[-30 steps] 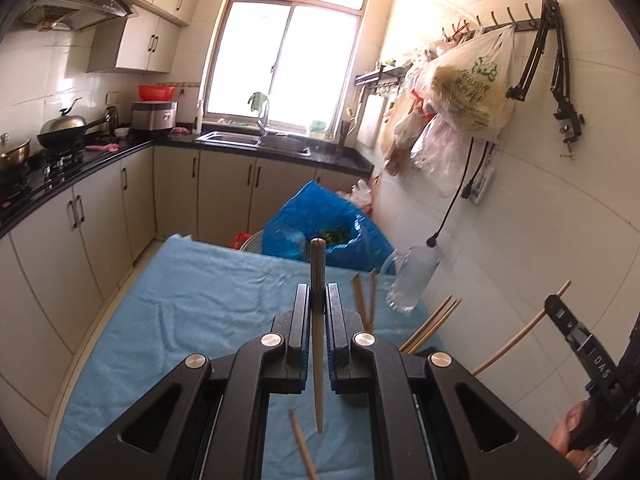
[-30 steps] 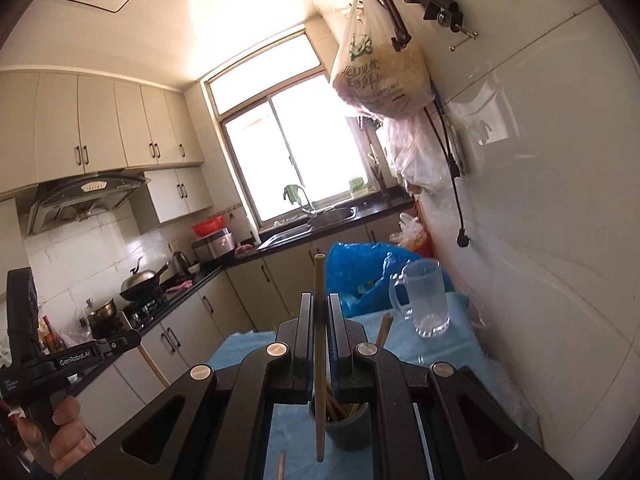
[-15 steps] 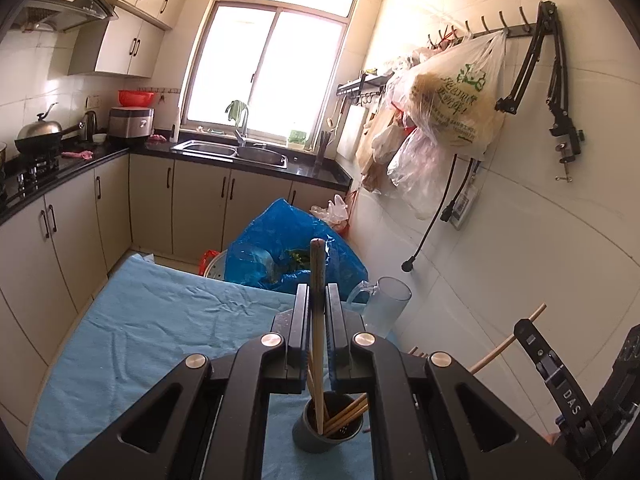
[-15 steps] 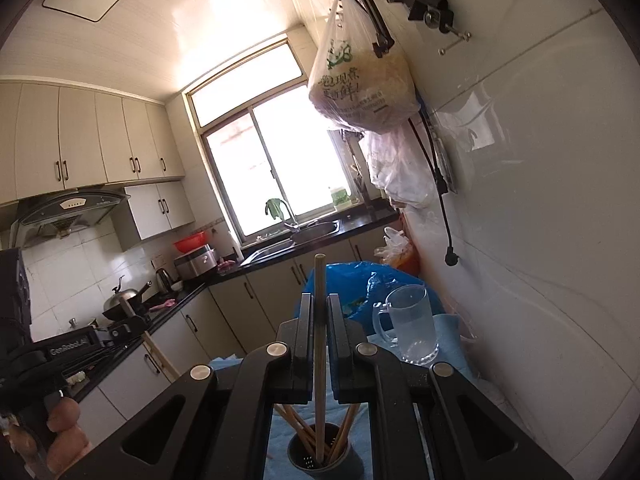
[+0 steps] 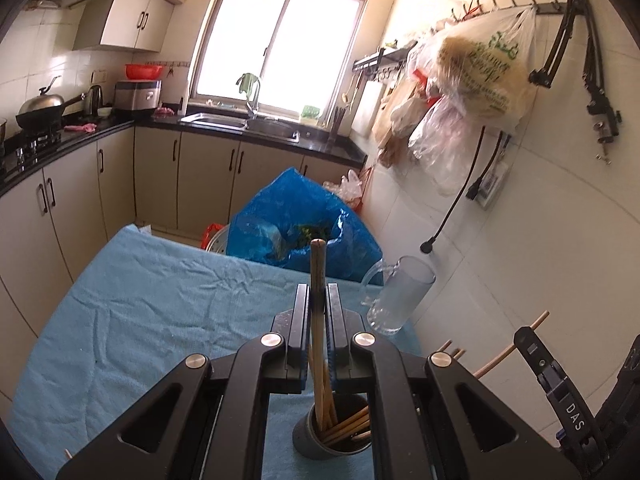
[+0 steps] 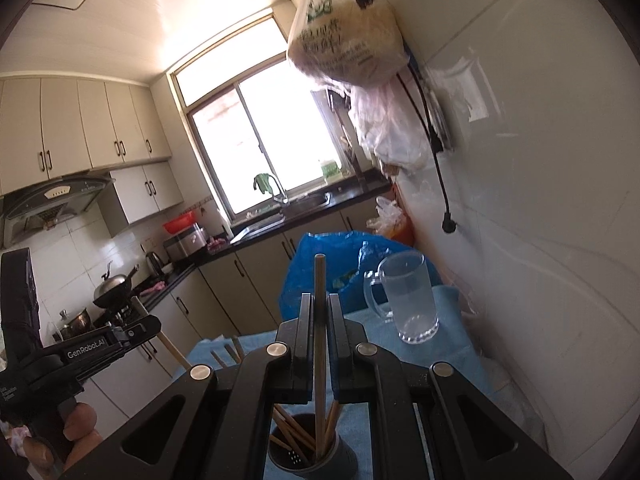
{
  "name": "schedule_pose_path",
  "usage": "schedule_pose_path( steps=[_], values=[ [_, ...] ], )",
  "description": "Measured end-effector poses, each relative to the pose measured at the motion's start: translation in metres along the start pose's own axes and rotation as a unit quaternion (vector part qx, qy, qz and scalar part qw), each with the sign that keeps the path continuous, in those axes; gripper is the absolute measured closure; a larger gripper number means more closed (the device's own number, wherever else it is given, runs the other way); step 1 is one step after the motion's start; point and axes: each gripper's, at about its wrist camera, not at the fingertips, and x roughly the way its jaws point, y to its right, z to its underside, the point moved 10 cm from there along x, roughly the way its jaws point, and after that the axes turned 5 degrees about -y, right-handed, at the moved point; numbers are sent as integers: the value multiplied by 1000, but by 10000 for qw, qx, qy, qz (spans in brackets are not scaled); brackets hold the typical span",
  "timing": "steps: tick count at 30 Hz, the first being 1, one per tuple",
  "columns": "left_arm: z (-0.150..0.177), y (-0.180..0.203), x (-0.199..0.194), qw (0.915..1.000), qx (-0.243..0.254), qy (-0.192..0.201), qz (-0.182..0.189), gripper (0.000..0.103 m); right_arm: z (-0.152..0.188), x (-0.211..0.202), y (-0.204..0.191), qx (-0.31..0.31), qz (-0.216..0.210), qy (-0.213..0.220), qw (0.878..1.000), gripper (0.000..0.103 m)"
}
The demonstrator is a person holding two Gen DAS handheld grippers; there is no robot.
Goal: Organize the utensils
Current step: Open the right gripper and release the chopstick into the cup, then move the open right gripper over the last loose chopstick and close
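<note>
Left hand-held gripper (image 5: 318,300) is clamping one chopstick (image 5: 318,280) upright, its lower end reaching into the grey holder (image 5: 312,446) on the blue-clothed tabletop (image 5: 160,312). Right hand-held gripper (image 6: 320,308) is pinching a second chopstick (image 6: 319,280) over the same holder. Glass mug (image 6: 412,300) is standing near the wall.

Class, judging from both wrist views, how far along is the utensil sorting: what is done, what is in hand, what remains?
Done: several chopsticks already stand in the grey holder. In hand: the left gripper and right gripper are each shut on one chopstick, both held over the holder. Left: release both; another stick seems to lie on the blue cloth.
</note>
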Motion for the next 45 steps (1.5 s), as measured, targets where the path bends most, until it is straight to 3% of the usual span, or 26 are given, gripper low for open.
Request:
schedule_pose_path(
  steps=[11, 12, 13, 15, 17, 20, 24, 29, 37, 42, 45],
  values=[
    [13, -10, 21, 9992, -134, -368, 85, 95, 23, 19, 13, 155, 6, -453, 9989, 95],
    [13, -10, 19, 9992, -136, -364, 106, 88, 22, 17, 14, 149, 37, -420, 9990, 92],
    [12, -10, 16, 9992, -155, -353, 130, 73, 20, 14, 14, 139, 44, -392, 9991, 89],
    [10, -10, 10, 9994, -178, -258, 161, 60, 16, 8, 12, 127, 34, -320, 9994, 64],
    [7, -11, 1, 9997, -136, -159, 112, 60, 12, -3, 10, 108, 70, -163, 9998, 57],
    [8, -16, -12, 9996, -215, -126, 136, 56, 9, -16, 11, 146, 95, -69, 9998, 56],
    [11, -34, -36, 9996, -266, 28, -15, 38, 14, -35, 11, 170, 101, 20, 9998, 40],
    [28, -64, -59, 9992, -342, -24, -185, 27, 34, -47, 6, 92, 125, -86, 9998, 27],
    [85, -134, -81, 9954, -549, -499, -613, 21, 86, -38, -12, -155, 84, -673, 9976, 17],
    [130, -192, -87, 9872, -924, -927, -908, 20, 119, -28, -25, -231, -26, -1074, 9939, 13],
    [159, -236, -90, 9779, -1302, -1191, -1124, 20, 139, -21, -35, -296, -64, -1330, 9907, 13]
  ],
)
